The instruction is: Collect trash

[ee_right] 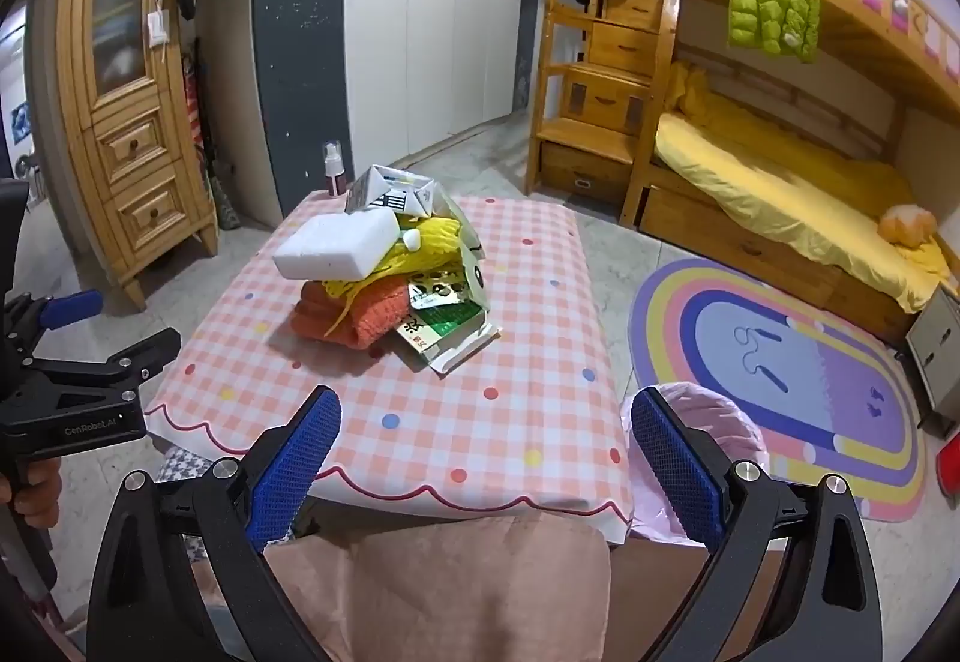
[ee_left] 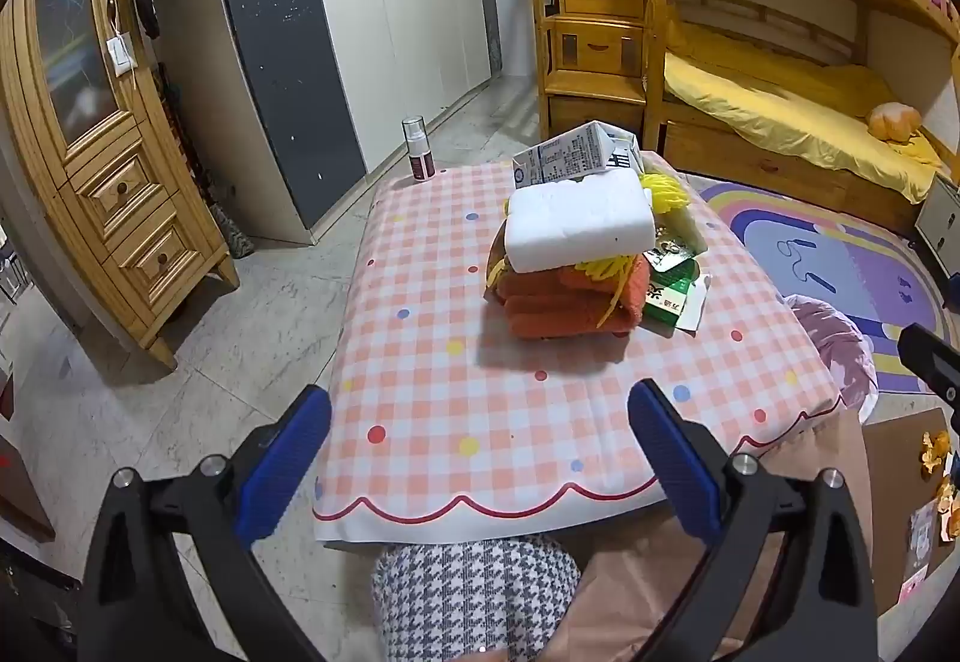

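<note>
A pile of trash sits on the pink checked table [ee_left: 456, 410] [ee_right: 516, 422]: a white foam block [ee_left: 579, 221] [ee_right: 336, 245] on an orange knitted cloth [ee_left: 558, 302] [ee_right: 360, 320], yellow yarn [ee_right: 432, 242], a milk carton [ee_left: 570, 158] [ee_right: 390, 191] behind, and a green paper packet [ee_left: 669, 296] [ee_right: 447, 329]. My left gripper [ee_left: 480, 458] hangs open over the table's near edge, short of the pile. My right gripper [ee_right: 486, 452] is open too, nothing between its fingers. The left gripper [ee_right: 90, 338] shows at the left edge of the right wrist view.
A bin with a pink bag [ee_right: 708, 422] [ee_left: 840, 344] stands at the table's right side. A small spray bottle [ee_left: 418, 149] [ee_right: 334, 170] stands on the far left corner. A wooden cabinet [ee_left: 90, 152], wardrobe doors, a bunk bed [ee_right: 780, 182] and a rainbow rug [ee_right: 780, 362] surround the table.
</note>
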